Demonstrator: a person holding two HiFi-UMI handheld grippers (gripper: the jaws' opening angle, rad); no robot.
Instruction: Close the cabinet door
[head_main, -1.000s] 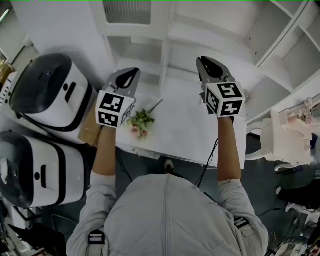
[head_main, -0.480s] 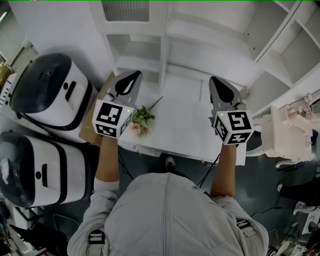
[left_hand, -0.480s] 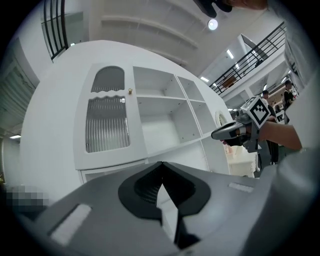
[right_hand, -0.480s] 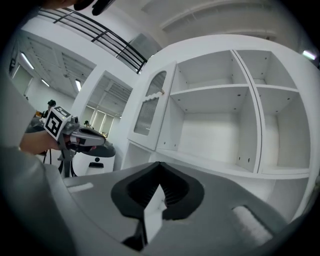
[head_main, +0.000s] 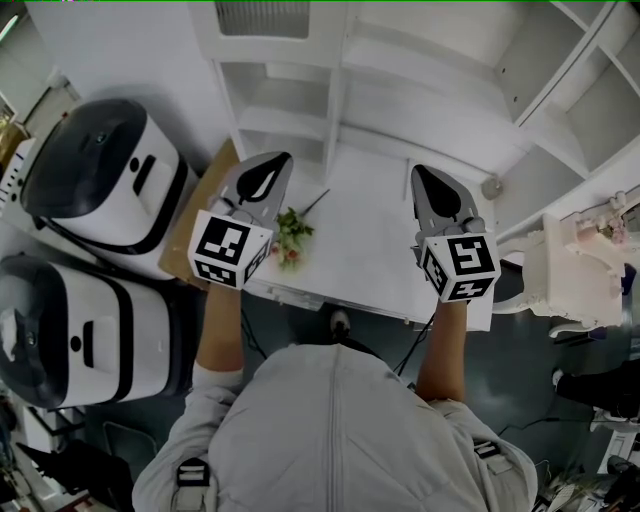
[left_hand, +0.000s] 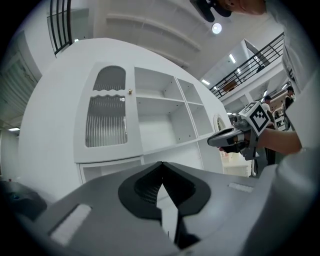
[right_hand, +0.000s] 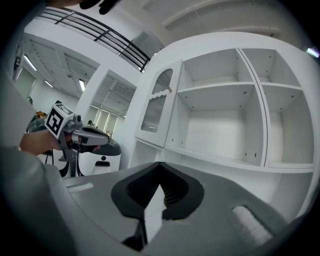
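Tongs in both hands are hovering empty over the white table (head_main: 370, 240): left gripper (head_main: 278, 160) and right gripper (head_main: 422, 175) are each holding their jaws pressed together on nothing. Ribbed-glass cabinet door (left_hand: 106, 117) is sitting upper left in the left gripper view, looking nearly flush. With neither gripper touching it, it is risking swinging open unlatched.

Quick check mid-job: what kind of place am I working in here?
Probably an indoor test hall, not a home: white shelf cabinet, two bulky white machines, railed balcony overhead.
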